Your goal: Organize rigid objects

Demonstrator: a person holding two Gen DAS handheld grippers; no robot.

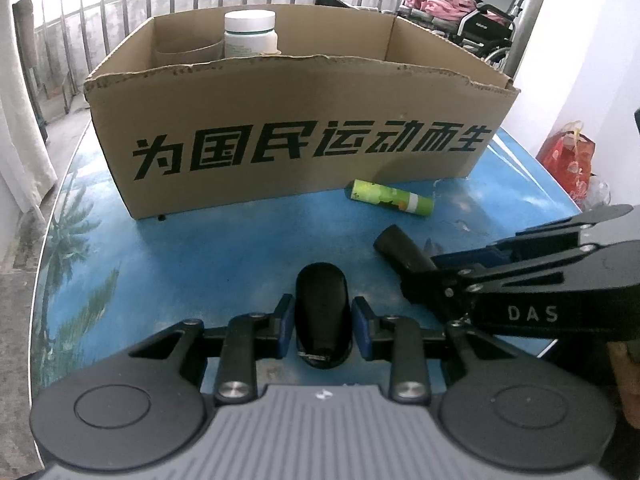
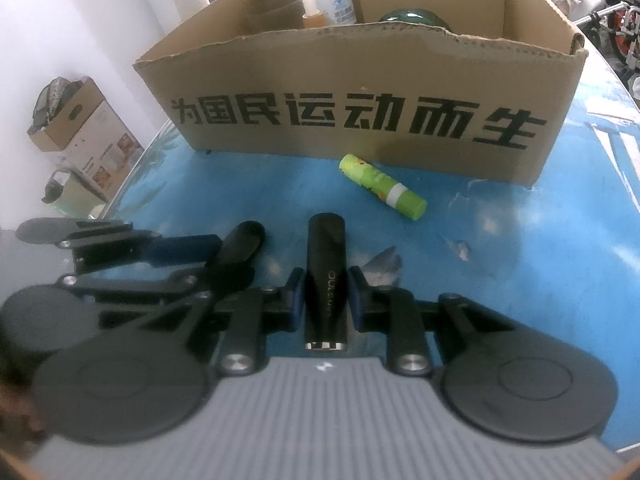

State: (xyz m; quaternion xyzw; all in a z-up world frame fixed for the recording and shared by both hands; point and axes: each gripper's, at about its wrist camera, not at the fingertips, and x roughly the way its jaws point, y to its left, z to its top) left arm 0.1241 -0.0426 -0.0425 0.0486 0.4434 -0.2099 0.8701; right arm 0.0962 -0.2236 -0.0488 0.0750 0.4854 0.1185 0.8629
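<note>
My left gripper is shut on a black oval case that rests on the blue table; its blue pads press both sides. In the right wrist view the same case shows at the left, in the left gripper. My right gripper is shut on a black tube with pale lettering and a metal end. That tube sticks out of the right gripper at the right of the left wrist view. A green glue stick lies on the table in front of a cardboard box.
The open box holds a white jar, a cardboard roll, a small dropper bottle and a dark green round thing. The blue table curves away at left. A red bag and a wheelchair stand beyond it.
</note>
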